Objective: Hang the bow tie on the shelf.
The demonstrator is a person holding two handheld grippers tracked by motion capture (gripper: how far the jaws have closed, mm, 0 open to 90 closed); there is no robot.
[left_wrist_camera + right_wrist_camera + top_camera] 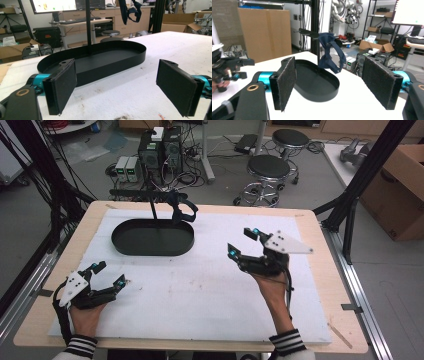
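Observation:
A black oval tray (150, 251) lies at the back left of the white mat. From it rises a thin black stand (153, 210) with a crossbar, and a dark blue bow tie (182, 212) hangs from the bar's right end. My left gripper (110, 273) rests at the mat's front left, open and holding nothing, aimed at the tray (112, 67) and the stand (88, 27). My right gripper (242, 241) is held over the mat's right half, open and holding nothing, well to the right of the tray. In the right gripper view the bow tie (328, 58) hangs over the tray (322, 96), between the open jaws but far beyond them.
The white mat (210, 290) covers a wooden table (320, 220). Beyond the far edge stand two stools (267, 170) and computer boxes (160, 147) on the floor. A cardboard box (400, 185) and black frame posts (350, 200) stand at the right.

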